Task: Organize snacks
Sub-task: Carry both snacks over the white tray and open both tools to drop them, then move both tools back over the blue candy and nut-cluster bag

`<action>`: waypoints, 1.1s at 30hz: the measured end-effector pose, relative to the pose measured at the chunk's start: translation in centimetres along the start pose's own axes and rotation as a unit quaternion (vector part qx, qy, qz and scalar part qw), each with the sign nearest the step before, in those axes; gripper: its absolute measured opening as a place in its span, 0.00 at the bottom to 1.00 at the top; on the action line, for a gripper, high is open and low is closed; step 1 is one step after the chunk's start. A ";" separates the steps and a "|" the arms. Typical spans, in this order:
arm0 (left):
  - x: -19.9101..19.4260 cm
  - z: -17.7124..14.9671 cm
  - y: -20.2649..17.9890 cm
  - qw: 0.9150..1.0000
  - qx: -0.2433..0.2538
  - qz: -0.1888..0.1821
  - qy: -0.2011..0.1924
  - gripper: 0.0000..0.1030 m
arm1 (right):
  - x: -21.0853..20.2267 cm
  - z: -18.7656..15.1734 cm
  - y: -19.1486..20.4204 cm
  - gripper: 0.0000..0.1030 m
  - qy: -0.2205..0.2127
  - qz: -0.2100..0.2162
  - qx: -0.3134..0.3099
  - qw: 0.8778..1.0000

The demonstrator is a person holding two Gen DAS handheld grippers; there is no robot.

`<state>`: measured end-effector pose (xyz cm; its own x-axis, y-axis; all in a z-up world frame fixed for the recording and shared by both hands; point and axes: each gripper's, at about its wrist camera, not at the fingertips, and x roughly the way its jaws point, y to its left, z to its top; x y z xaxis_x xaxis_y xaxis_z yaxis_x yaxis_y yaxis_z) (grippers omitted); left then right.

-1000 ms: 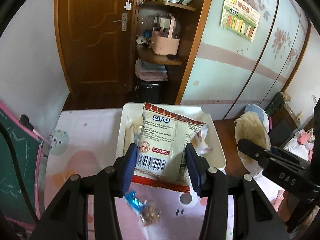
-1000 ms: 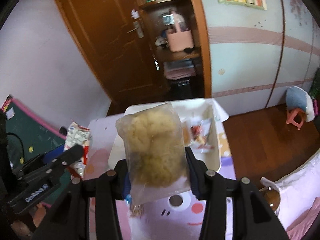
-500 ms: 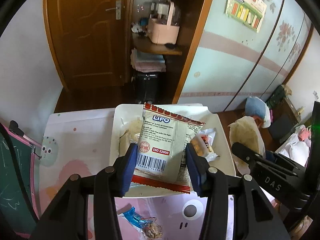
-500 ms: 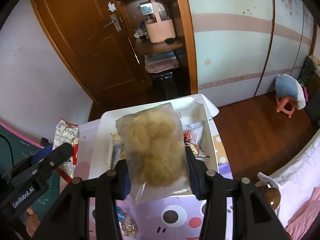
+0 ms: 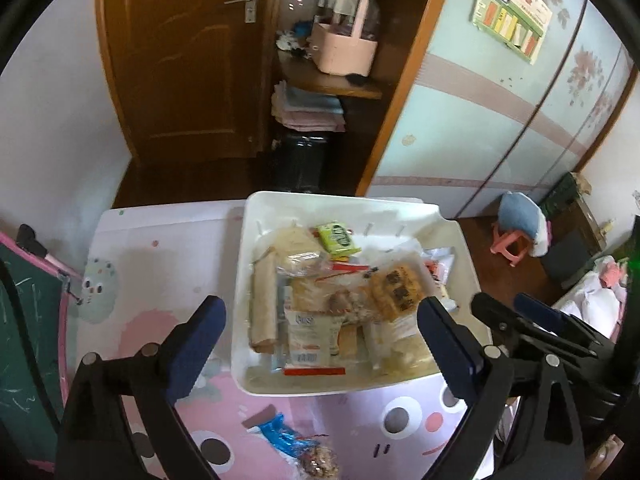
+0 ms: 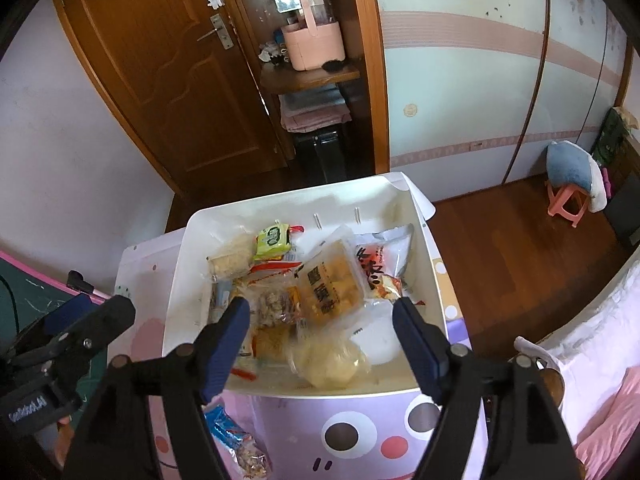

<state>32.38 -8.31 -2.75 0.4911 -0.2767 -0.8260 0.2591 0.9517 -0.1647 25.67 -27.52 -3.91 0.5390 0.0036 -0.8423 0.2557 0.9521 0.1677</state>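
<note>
A white bin (image 5: 340,202) (image 6: 280,208) full of snack packets stands on the pink cartoon tablecloth (image 5: 160,248). My left gripper (image 5: 320,340) hangs over the bin's near half, its jaws opening wide, with nothing pressed between them. The white and red biscuit packet (image 5: 308,340) lies below it in the bin. My right gripper (image 6: 322,320) is also opening over the bin. The clear bag of yellow puffs (image 6: 328,364) lies loose under it at the bin's near wall. A blue-wrapped snack (image 5: 288,438) (image 6: 228,428) lies on the cloth in front of the bin.
Other packets in the bin include a green one (image 5: 338,238) and an orange tray pack (image 6: 332,288). The left gripper (image 6: 96,314) shows at the left of the right wrist view. A wooden door (image 5: 180,60), shelves and a pink stool (image 6: 568,204) stand beyond the table.
Both grippers sank toward the bin and opened. The biscuit packet and the bag of puffs dropped out of them into the bin.
</note>
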 end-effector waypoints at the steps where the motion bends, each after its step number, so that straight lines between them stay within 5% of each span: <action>1: -0.1 -0.1 0.2 1.000 -0.001 0.005 -0.002 0.93 | 0.0 -0.1 0.1 0.72 0.001 0.001 0.000 1.000; 33: -8.8 -5.1 1.8 0.997 -0.014 0.045 -0.057 0.93 | -6.5 -5.5 2.7 0.72 -0.014 0.021 -0.065 0.998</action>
<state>24.31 -3.46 1.50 0.6033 -0.2016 -0.7716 0.1867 0.9763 -0.1092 18.46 -23.27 -0.75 0.5706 0.0381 -0.8203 0.1270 0.9828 0.1339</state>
